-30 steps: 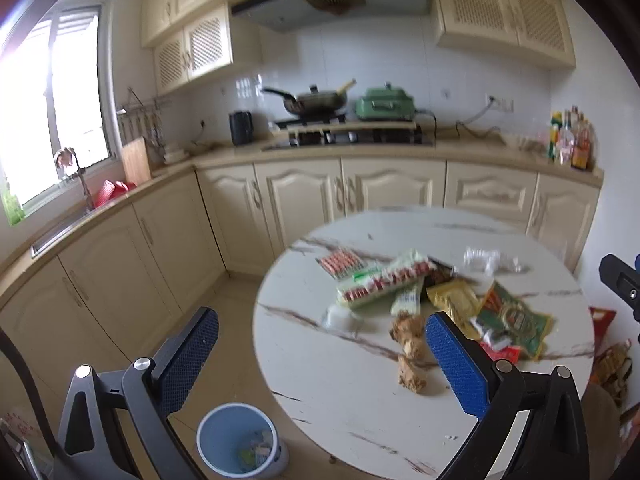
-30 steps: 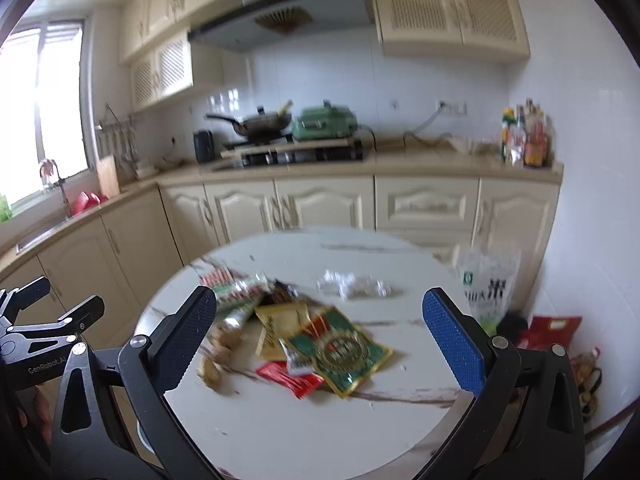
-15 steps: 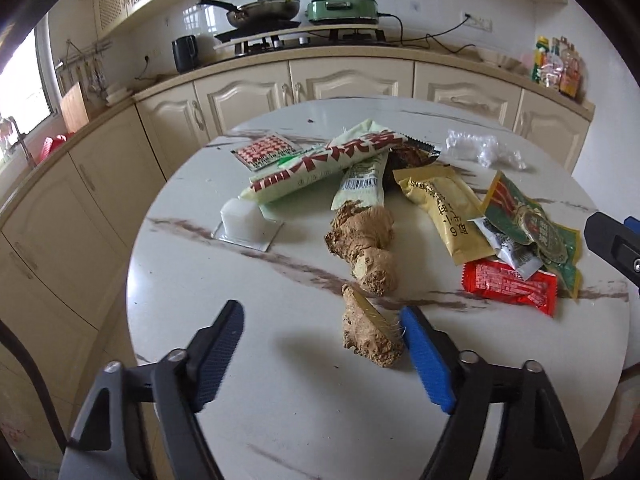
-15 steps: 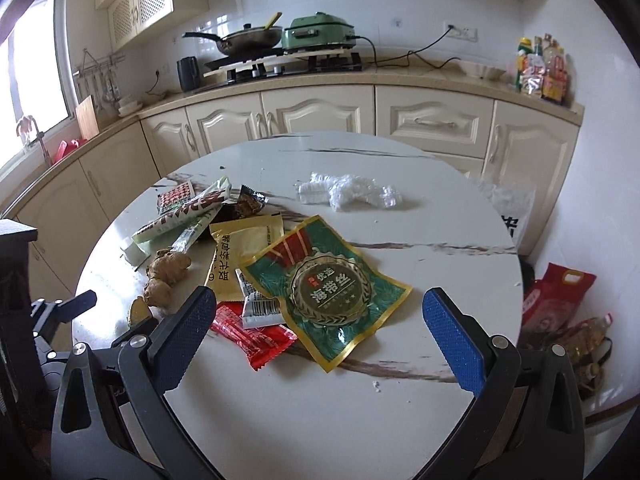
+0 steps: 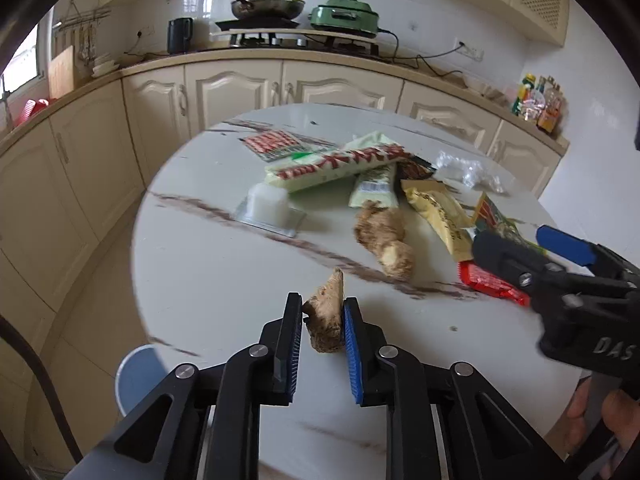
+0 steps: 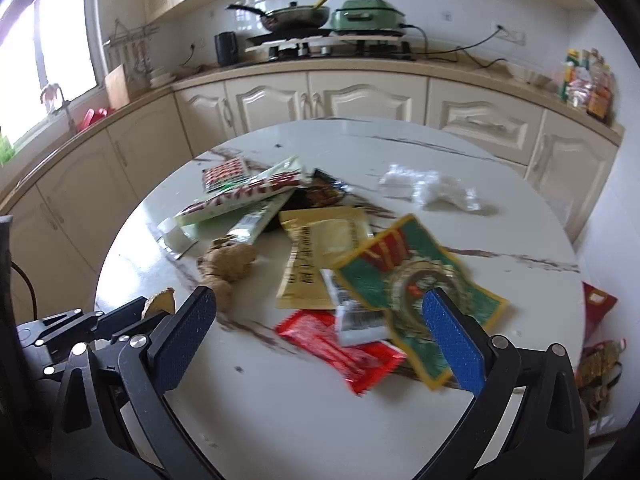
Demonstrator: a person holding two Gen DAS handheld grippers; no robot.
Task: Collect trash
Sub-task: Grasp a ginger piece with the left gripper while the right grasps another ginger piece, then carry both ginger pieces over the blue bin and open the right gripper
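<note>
Trash is heaped on a round marble table [image 5: 224, 280]. My left gripper [image 5: 322, 330] is at the near edge with its jaws closing, and both pads touch the small ginger piece [image 5: 326, 320] between them. That piece [image 6: 160, 300] also shows at the lower left of the right wrist view. A larger ginger root [image 5: 384, 240] lies beyond it. My right gripper [image 6: 320, 328] stands open just above a red wrapper [image 6: 344, 348] and holds nothing. Beside the wrapper lie a green-and-red packet [image 6: 416, 280] and a yellow packet [image 6: 320, 248].
Farther back lie a long green-white packet [image 5: 340, 164], a white plastic cup [image 5: 268, 208] and crumpled clear plastic [image 6: 432, 192]. A blue bin [image 5: 138, 376] stands on the floor left of the table. Cream cabinets and a stove counter run behind. A hand [image 5: 608, 432] holds the right gripper.
Both grippers came down and closer to the table. The left jaws went from wide open to closed around the small ginger piece. The right jaws stayed open.
</note>
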